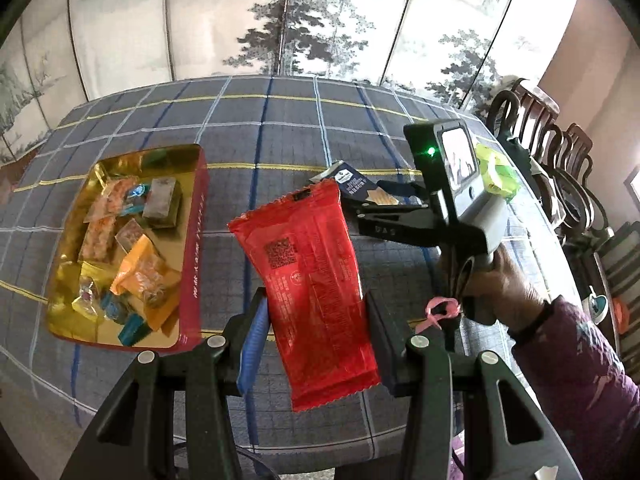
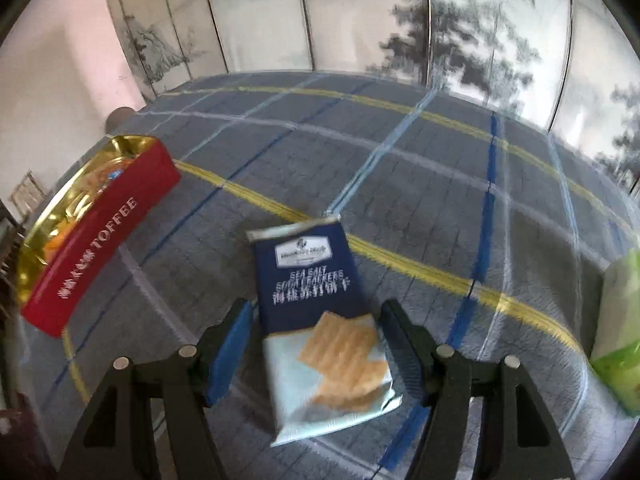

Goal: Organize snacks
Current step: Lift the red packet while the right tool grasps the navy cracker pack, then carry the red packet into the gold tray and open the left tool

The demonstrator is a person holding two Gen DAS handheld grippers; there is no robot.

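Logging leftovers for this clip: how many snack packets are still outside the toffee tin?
3. A red packet clamped in the left gripper, a blue cracker packet between the right gripper's fingers, and a green packet on the tablecloth. Others may lie out of view.

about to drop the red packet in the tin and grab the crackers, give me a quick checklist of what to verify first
1. Left gripper grips the red packet: ok, clamped between both fingers, hanging off the table.
2. Toffee tin open: ok, no lid on it, gold inside showing.
3. Room in the tin: ok, snacks lie loose with bare gold floor near the far end.
4. Right gripper lined up on the sea salt cracker packet: ok, one finger on each side.
5. Right fingers pressing the crackers: not ok, gaps show on both sides.
6. Green packet clear of the grab: ok, far off at the edge.
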